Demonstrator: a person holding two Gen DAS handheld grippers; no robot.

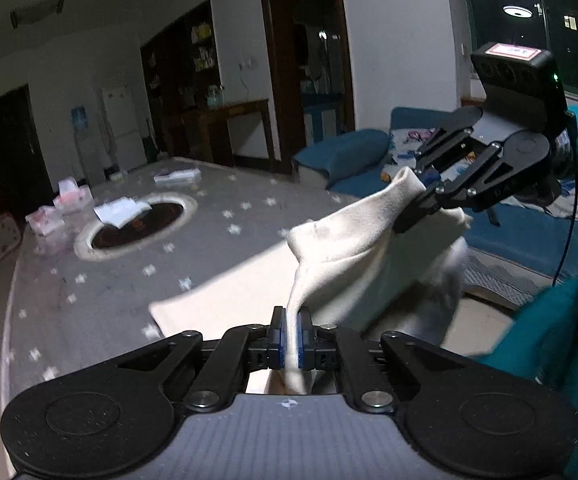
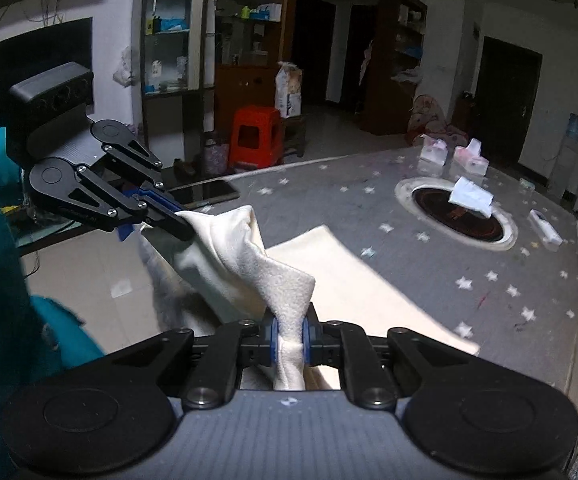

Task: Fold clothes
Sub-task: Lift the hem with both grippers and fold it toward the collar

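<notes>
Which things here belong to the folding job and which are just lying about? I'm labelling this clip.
In the job:
- cream fleecy garment, pinched at two spots
- left gripper, shut on it
- right gripper, shut on it
- grey star-patterned table cover under the garment

Lying about:
- pink tissue packs
- white crumpled paper
- red plastic stool
- blue sofa cushion

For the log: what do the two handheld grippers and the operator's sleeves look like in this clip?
Both grippers, left gripper and right gripper, are matte black linkage frames on a grey ribbed base, with blue finger pads. A black camera block tops the right one, with a pink-bordered label, a green light and a thin dark cable. The sleeves are teal.
</notes>
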